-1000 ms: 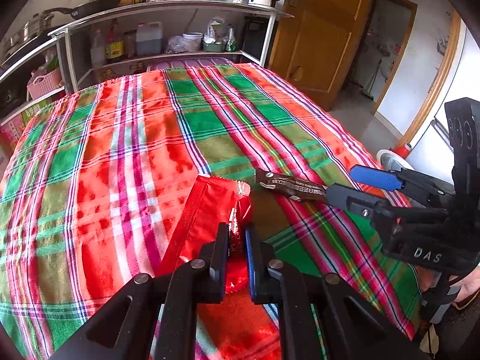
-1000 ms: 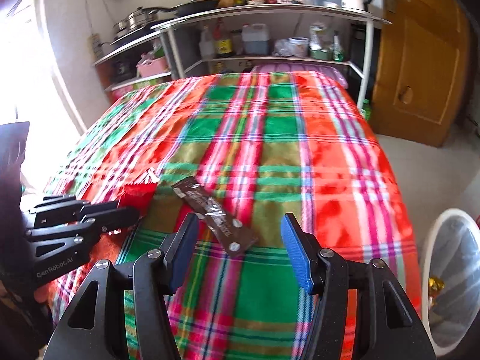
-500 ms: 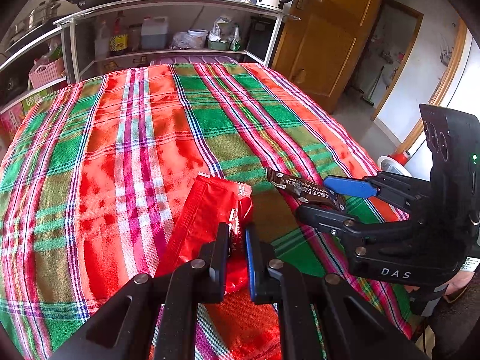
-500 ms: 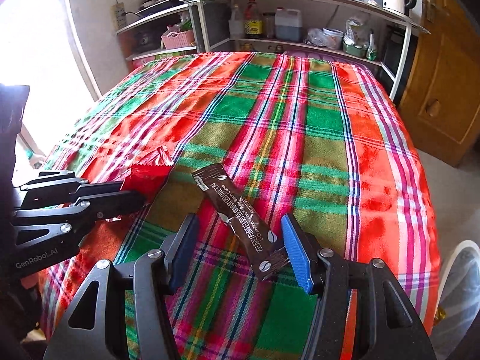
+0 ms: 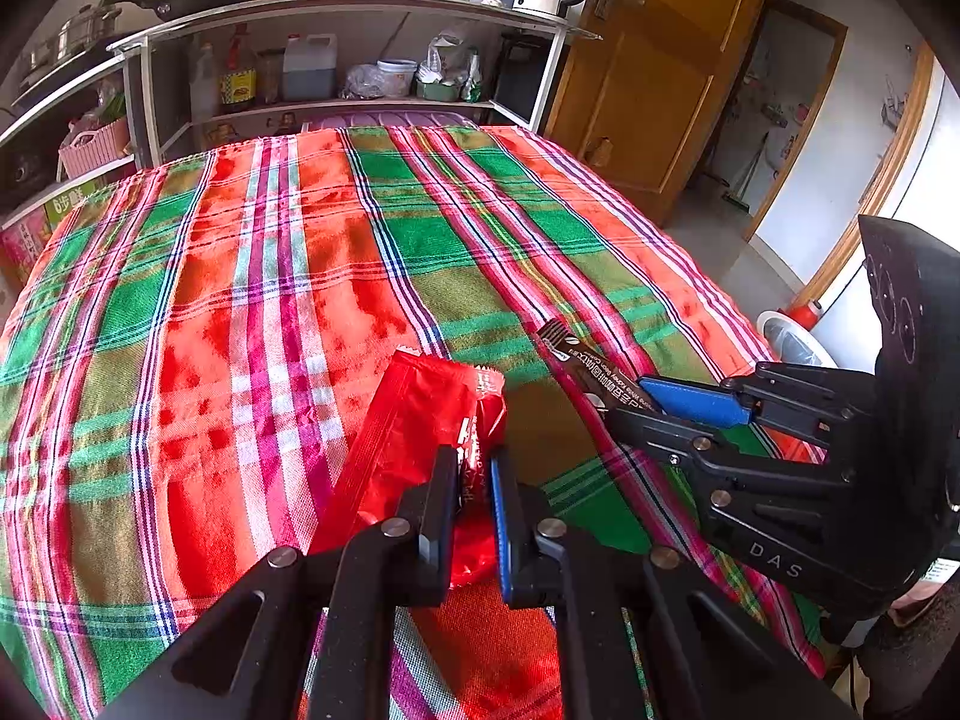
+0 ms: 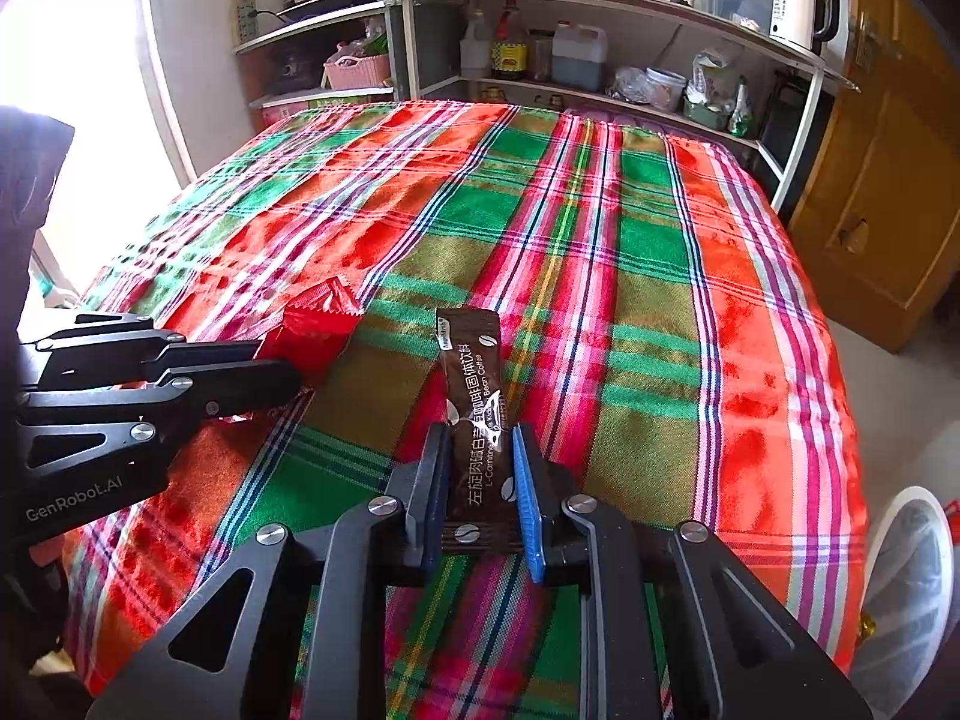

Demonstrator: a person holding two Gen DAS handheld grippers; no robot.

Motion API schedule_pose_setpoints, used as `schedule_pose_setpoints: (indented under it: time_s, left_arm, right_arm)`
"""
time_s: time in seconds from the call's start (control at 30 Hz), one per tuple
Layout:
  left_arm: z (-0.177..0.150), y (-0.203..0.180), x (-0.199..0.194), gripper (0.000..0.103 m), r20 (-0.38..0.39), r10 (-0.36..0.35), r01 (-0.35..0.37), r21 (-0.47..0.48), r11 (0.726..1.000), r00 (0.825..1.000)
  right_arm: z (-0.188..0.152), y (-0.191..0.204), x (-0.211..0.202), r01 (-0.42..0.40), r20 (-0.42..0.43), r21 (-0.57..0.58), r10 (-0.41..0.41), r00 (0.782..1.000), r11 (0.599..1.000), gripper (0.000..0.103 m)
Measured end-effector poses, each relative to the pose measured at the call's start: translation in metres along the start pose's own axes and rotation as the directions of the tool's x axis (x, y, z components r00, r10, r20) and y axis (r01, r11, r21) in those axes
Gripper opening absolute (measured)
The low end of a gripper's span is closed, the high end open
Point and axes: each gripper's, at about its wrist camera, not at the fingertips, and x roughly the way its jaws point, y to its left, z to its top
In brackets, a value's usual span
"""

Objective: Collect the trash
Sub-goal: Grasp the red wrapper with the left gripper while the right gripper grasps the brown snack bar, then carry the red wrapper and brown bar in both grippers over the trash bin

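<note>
My left gripper (image 5: 474, 468) is shut on a crumpled red wrapper (image 5: 414, 420) near the front of the plaid-covered table (image 5: 300, 252). The wrapper also shows in the right wrist view (image 6: 315, 324), sticking out of the left gripper (image 6: 282, 375). My right gripper (image 6: 480, 450) has closed on a long brown coffee sachet (image 6: 474, 384) that lies on the cloth. In the left wrist view the right gripper (image 5: 624, 399) is at the right, with the sachet (image 5: 576, 354) pointing away from it.
A white trash bin (image 6: 906, 588) stands on the floor by the table's front right corner; it also shows in the left wrist view (image 5: 792, 342). Kitchen shelves (image 5: 360, 60) with bottles and pots stand behind the table. A wooden door (image 5: 660, 60) is at the back right.
My right gripper moved forward over the brown sachet and its jaws closed on it. My left gripper kept hold of the red wrapper and barely moved.
</note>
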Motion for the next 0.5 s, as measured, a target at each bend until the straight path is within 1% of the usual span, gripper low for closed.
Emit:
schedule_pose_setpoints:
  time_s: [0.17, 0.3, 0.5]
  left_arm:
    - [0.000, -0.005, 0.000, 0.011, 0.002, 0.024, -0.024, 0.015, 1.000, 1.000]
    - [-0.001, -0.006, -0.001, 0.011, 0.005, 0.035, -0.035, 0.017, 0.999, 0.999]
    - [-0.002, -0.008, -0.003, 0.011, 0.006, 0.047, -0.047, 0.025, 0.999, 0.999]
  right_arm:
    - [-0.003, -0.001, -0.006, 0.046, 0.018, 0.027, -0.046, 0.999, 0.999, 0.020]
    - [-0.004, -0.008, -0.017, 0.051, 0.049, 0.067, -0.054, 0.997, 0.996, 0.019]
    - [-0.007, -0.011, -0.026, 0.038, 0.067, 0.104, -0.045, 0.997, 0.994, 0.019]
